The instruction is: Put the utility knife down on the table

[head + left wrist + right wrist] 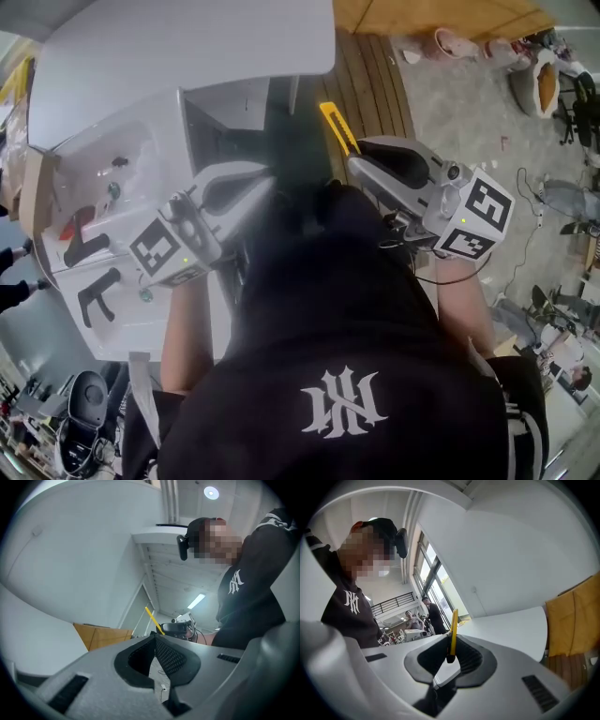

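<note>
Remaining undone was the set-down itself: the utility knife was held clear above the table, clenched between the right gripper fingers, while the left gripper fingers were closed on nothing.

The utility knife is coloured yellow with a black end. The left tool and the right tool are finished in grey, with black pads and black-and-white square markers. The tabletop is white.

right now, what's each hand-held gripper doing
Left hand-held gripper: closed, empty.
Right hand-held gripper: closed on the yellow utility knife.
</note>
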A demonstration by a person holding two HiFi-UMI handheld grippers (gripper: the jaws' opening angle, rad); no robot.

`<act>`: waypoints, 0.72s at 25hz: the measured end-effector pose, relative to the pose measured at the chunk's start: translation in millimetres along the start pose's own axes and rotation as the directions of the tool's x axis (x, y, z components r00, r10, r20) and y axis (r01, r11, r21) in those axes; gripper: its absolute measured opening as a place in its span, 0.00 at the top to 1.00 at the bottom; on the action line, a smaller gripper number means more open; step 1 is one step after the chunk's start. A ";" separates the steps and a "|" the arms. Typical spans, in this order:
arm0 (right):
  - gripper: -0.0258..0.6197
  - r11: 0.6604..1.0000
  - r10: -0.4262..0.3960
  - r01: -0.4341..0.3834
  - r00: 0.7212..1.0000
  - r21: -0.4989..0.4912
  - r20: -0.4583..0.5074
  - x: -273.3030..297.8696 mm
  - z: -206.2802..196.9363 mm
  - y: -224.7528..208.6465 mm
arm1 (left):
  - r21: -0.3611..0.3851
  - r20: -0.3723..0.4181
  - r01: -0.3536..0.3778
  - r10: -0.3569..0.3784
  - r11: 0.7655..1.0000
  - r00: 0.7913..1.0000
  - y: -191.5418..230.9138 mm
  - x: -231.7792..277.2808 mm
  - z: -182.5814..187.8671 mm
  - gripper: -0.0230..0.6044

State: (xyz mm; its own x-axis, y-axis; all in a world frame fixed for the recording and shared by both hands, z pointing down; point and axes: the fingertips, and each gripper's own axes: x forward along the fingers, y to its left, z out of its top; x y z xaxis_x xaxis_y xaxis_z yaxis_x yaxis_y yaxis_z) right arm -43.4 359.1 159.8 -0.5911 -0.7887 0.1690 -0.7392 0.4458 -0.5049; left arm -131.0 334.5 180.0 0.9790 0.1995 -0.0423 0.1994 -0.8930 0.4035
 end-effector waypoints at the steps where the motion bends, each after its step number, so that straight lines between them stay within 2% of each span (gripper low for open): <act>1: 0.89 1.000 0.001 -0.001 1.000 0.005 0.001 -0.9 3.0 -8.2 | 0.001 -0.005 -0.002 0.002 1.000 1.000 4.9 6.9 1.6 0.95; 6: 0.89 0.998 0.053 -0.054 0.998 0.023 0.037 5.1 24.2 -52.4 | 0.020 -0.019 -0.036 0.036 0.999 0.999 34.7 37.4 17.9 0.95; 10: 0.89 0.991 0.125 -0.129 0.989 0.044 0.082 13.6 44.0 -95.5 | 0.050 -0.044 -0.097 0.099 0.994 0.994 70.7 60.0 33.6 0.95; 18: 0.89 0.956 0.279 -0.288 0.952 0.058 0.127 11.4 119.7 -192.9 | 0.137 -0.025 -0.191 0.196 0.972 0.980 141.2 145.7 98.8 0.95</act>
State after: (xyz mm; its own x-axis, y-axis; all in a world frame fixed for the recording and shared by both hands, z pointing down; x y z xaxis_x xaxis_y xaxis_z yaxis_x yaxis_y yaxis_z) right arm 131.1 213.4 157.8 -0.7278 -0.6802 -0.0873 -0.5178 0.6286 -0.5803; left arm 44.0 197.6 140.6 0.9977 0.0309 0.0602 0.0132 -0.9614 0.2748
